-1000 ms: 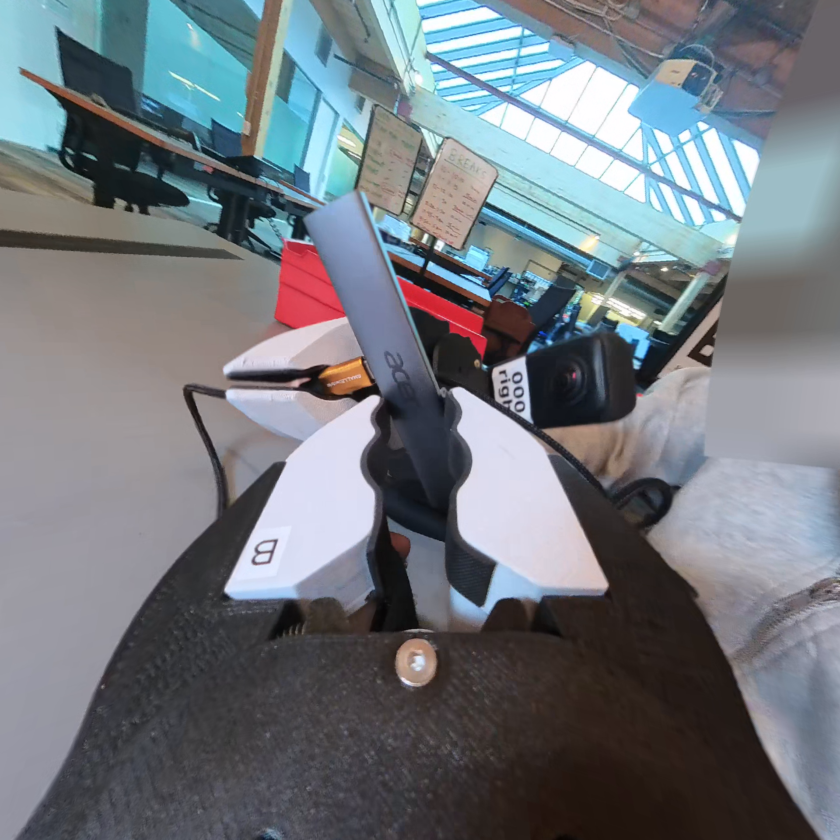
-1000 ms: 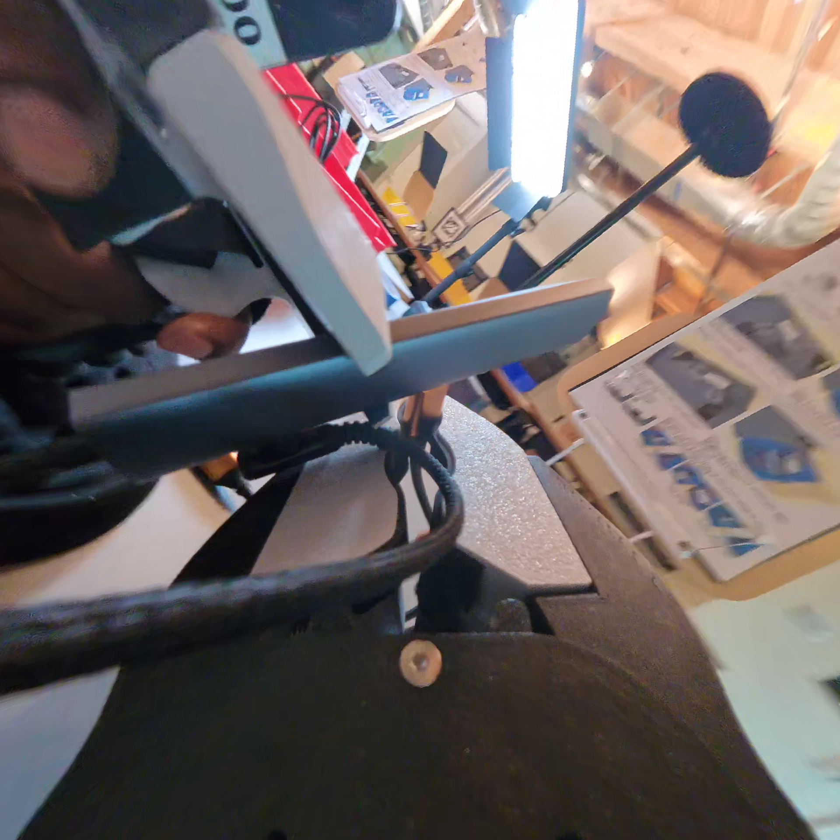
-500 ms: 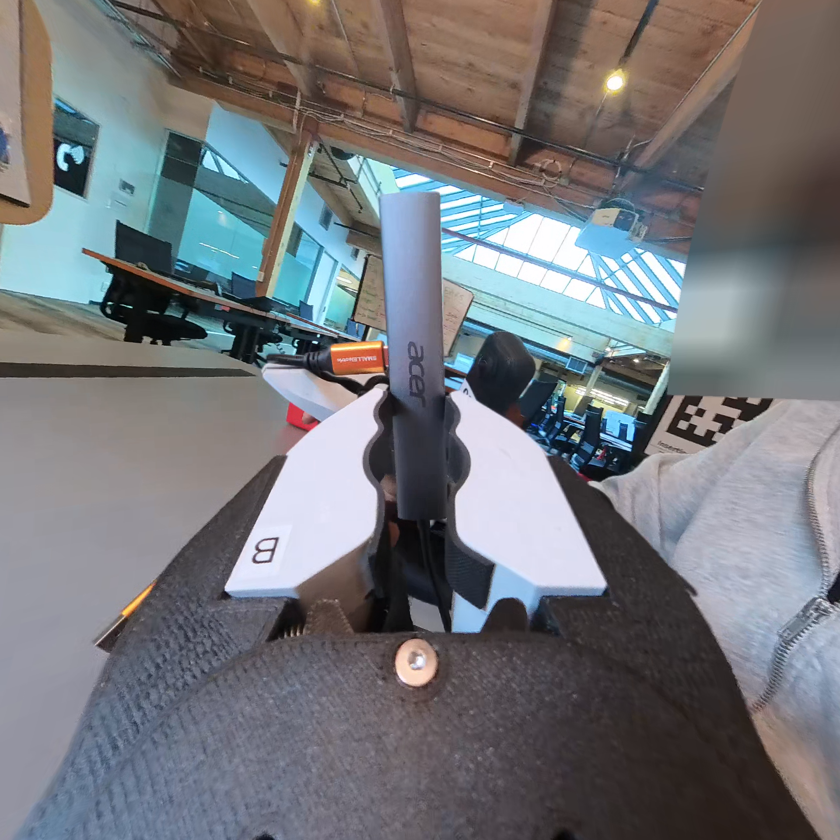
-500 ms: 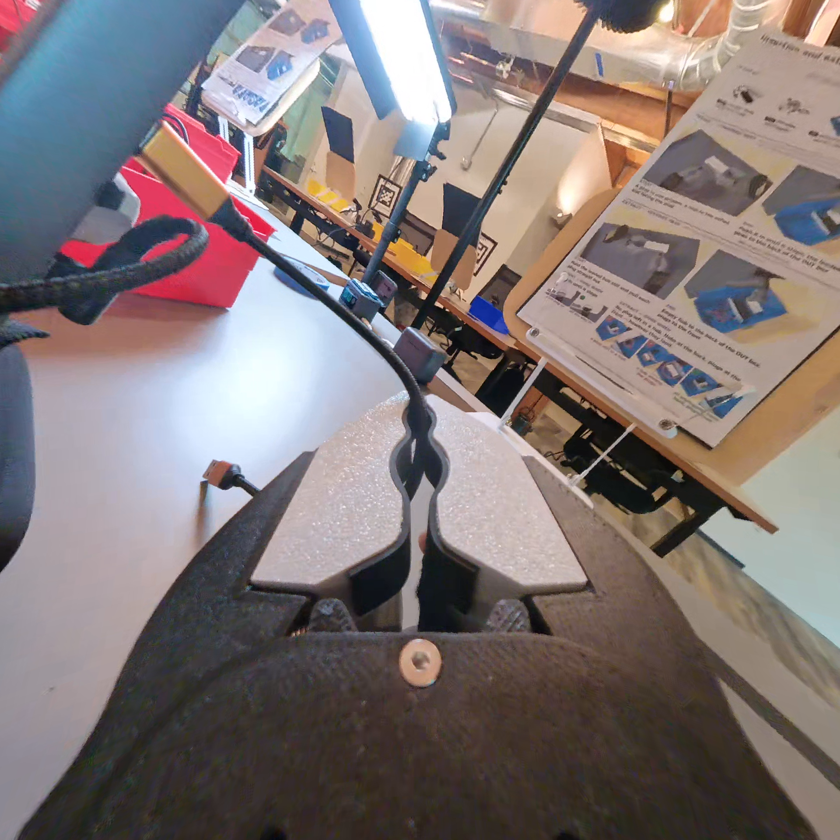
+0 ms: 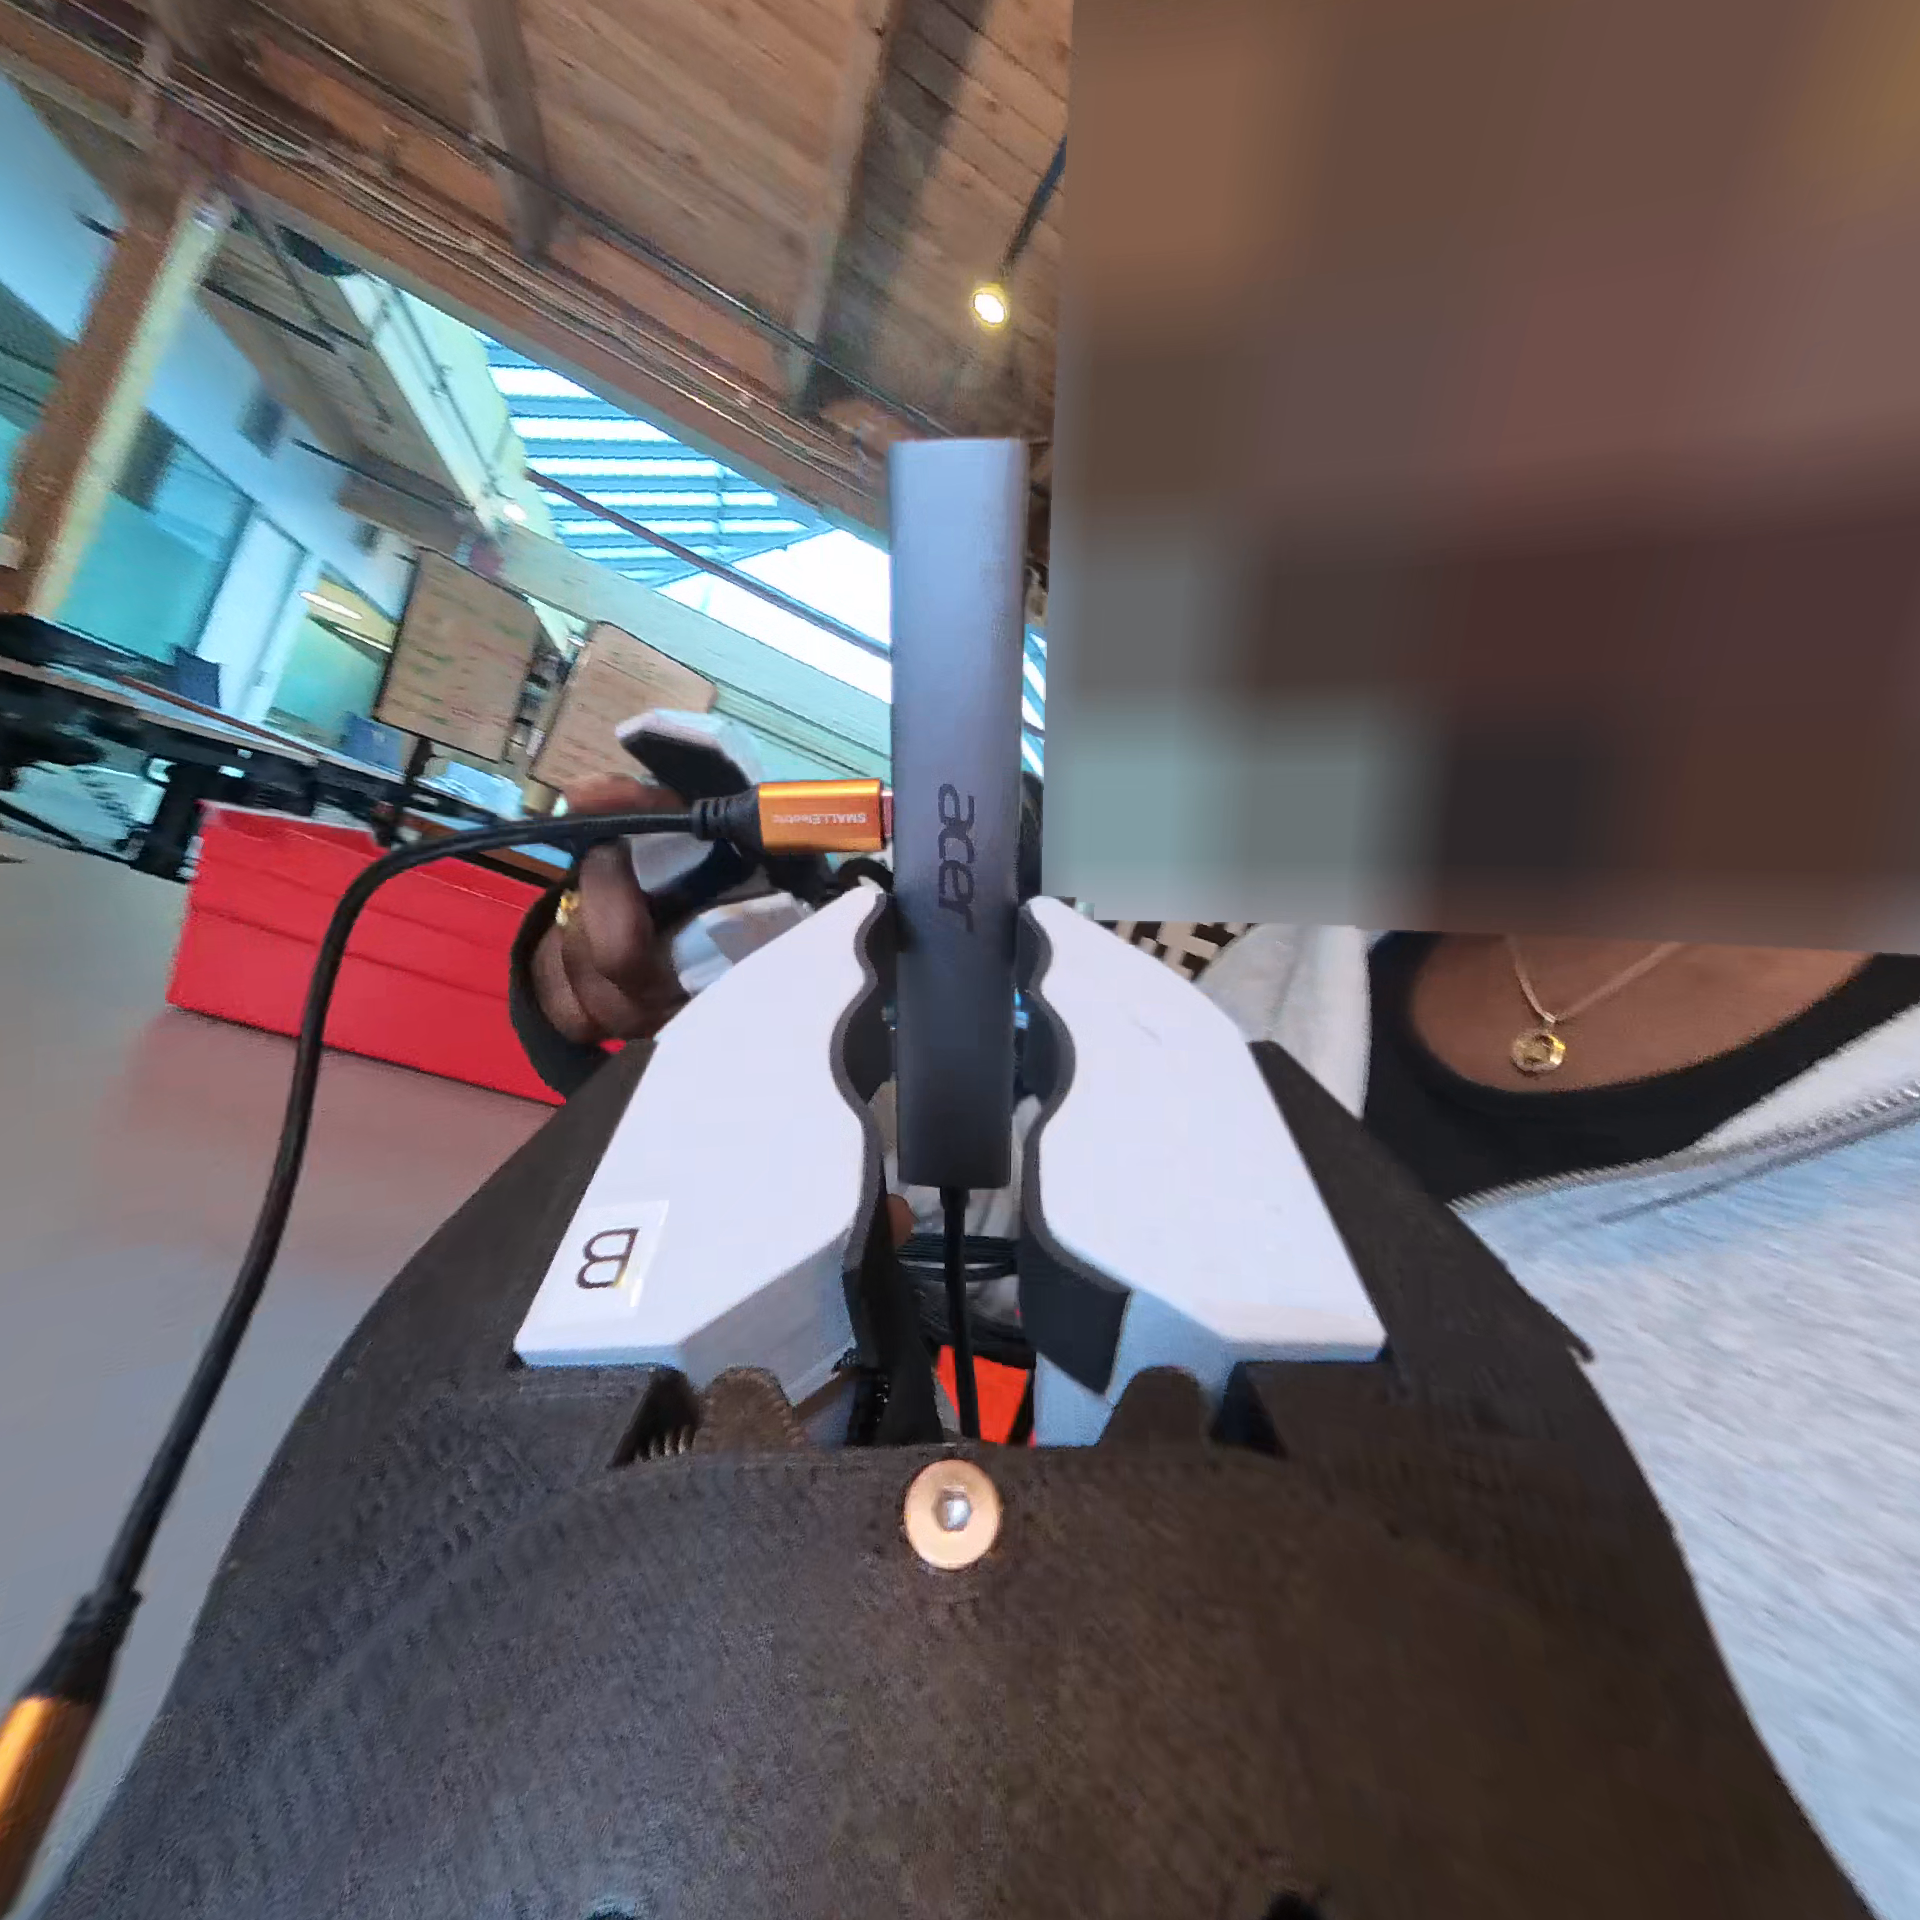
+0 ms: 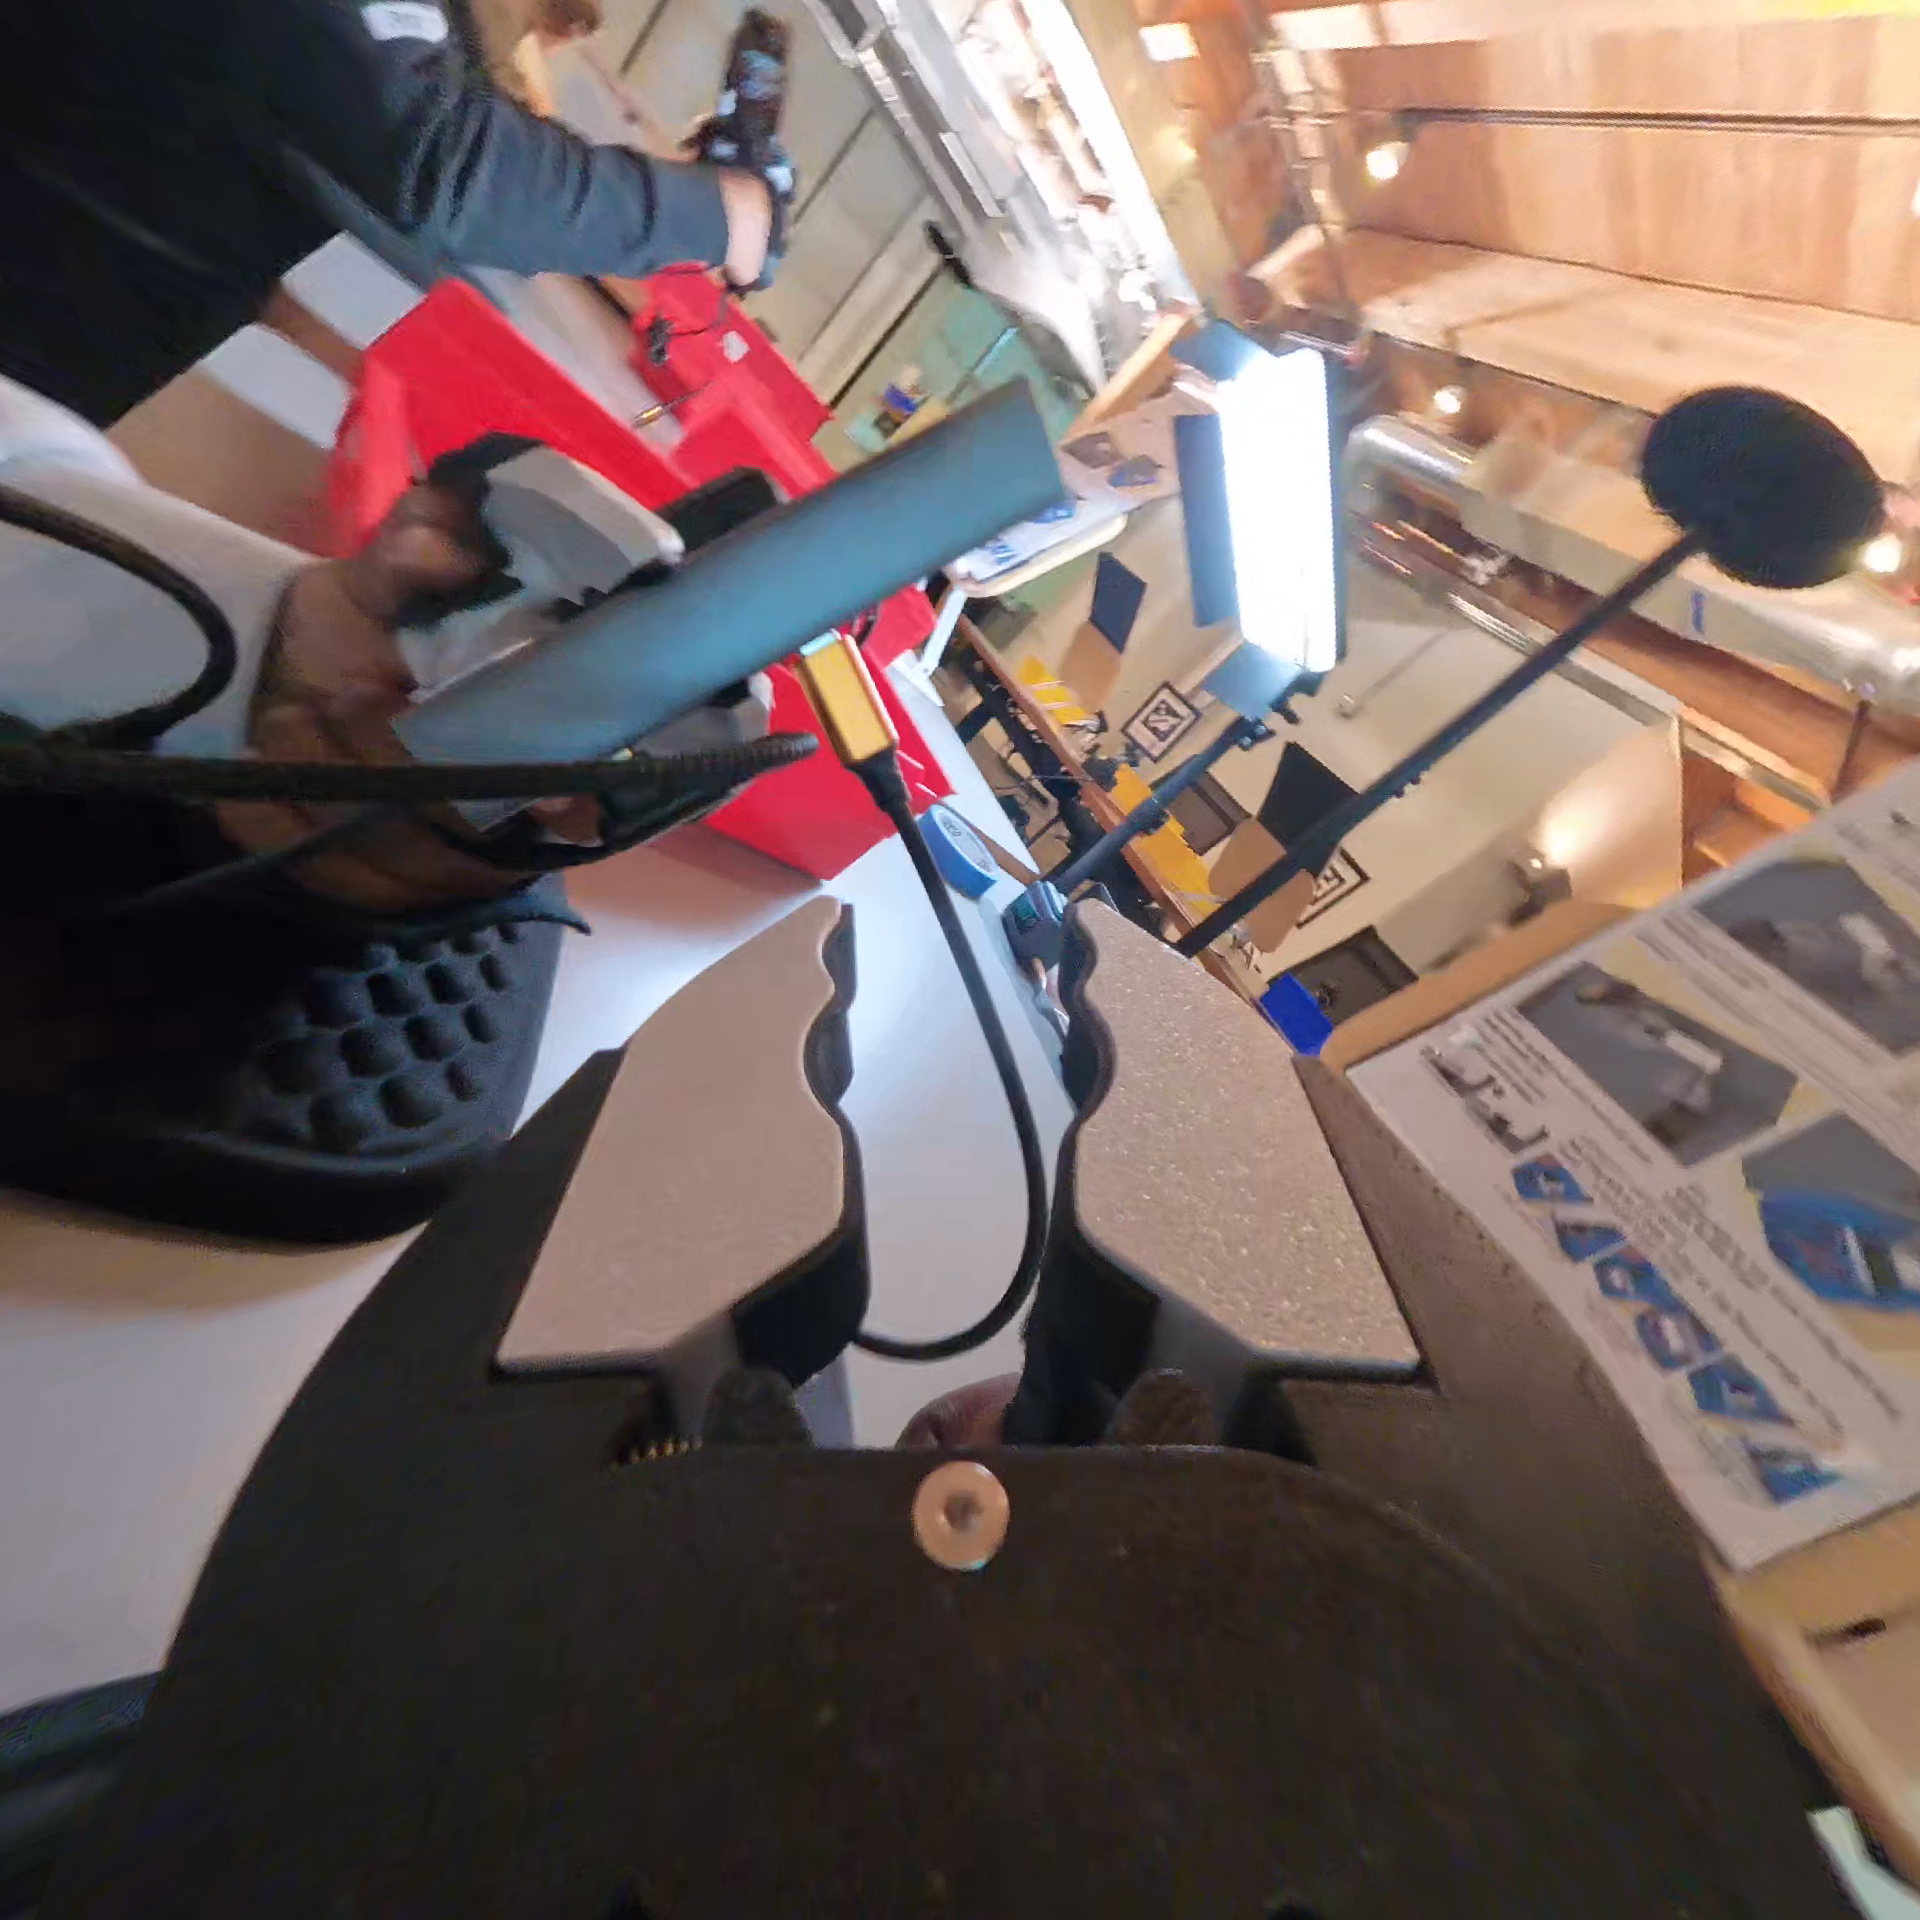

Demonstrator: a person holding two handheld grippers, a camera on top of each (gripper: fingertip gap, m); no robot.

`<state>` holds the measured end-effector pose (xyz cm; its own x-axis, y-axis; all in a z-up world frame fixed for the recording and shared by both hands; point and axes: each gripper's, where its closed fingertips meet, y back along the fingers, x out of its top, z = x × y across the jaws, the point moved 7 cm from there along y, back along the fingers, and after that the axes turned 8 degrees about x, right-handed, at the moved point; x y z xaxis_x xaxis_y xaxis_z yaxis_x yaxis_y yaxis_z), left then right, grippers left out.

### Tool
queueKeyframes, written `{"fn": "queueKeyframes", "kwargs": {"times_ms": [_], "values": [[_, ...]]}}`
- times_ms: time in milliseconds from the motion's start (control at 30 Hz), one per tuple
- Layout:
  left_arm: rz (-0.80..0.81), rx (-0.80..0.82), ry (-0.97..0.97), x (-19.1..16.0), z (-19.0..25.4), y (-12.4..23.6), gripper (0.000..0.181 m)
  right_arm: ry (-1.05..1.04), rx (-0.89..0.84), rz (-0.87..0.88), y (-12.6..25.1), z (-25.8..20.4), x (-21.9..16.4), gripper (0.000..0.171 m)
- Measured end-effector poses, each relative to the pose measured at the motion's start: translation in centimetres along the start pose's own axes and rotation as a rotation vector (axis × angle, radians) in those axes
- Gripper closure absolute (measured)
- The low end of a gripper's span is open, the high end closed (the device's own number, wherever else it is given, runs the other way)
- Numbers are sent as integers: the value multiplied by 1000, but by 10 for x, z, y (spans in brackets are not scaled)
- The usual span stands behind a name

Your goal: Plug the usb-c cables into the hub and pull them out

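Note:
My left gripper (image 5: 956, 914) is shut on the grey hub (image 5: 956, 675) and holds it upright above the table. An orange USB-C plug (image 5: 821, 816) sits in the hub's left side, and its black cable (image 5: 301, 1039) droops to a second orange plug (image 5: 42, 1756) at the lower left. In the right wrist view, my right gripper (image 6: 956, 935) is open. The cable (image 6: 997, 1070) runs loosely between its fingers up to the plug (image 6: 847, 701) in the hub (image 6: 727, 613). The hub's own thick braided cable (image 6: 416, 774) trails left.
A red bin (image 6: 790, 790) and a blue tape roll (image 6: 961, 842) stand on the grey table (image 6: 935, 1039). An instruction board (image 6: 1662, 1143) is at the right, with a light panel (image 6: 1268, 520) and a microphone (image 6: 1756, 488) behind. Another person (image 6: 312, 156) works at the far left.
My right gripper has opened and let go of the cable, and the plug stays in the hub. My left gripper has tilted further up with the hub.

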<state>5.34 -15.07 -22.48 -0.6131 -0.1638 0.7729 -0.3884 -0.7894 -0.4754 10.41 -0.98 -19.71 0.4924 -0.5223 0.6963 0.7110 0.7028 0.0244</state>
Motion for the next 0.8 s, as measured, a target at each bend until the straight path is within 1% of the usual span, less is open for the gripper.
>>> {"fn": "queueKeyframes", "kwargs": {"times_ms": [100,200,300,400,500,633,700,733,800], "values": [[-57,-36,7,-5,1,-5,159,115,74,-33,-8,-7,11,137],[-94,-32,28,-8,-1,-7,159,188,170,-64,-20,-18,9,139],[-103,-22,52,-8,-4,-8,159,278,114,-60,-24,-18,5,147],[-128,-19,84,-10,-6,-9,159,355,74,-71,-24,-19,3,152],[-159,2,108,-12,-10,-11,159,414,56,-106,-19,-19,1,147],[-213,6,134,-16,-10,-15,159,473,113,-152,-13,-21,3,145],[-226,9,143,-18,-11,-16,159,488,169,-186,-12,-24,3,154],[-231,13,150,-19,-12,-16,159,485,168,-196,-13,-24,3,157],[-235,37,160,-19,-14,-16,159,442,174,-213,-14,-23,-1,158]]}}
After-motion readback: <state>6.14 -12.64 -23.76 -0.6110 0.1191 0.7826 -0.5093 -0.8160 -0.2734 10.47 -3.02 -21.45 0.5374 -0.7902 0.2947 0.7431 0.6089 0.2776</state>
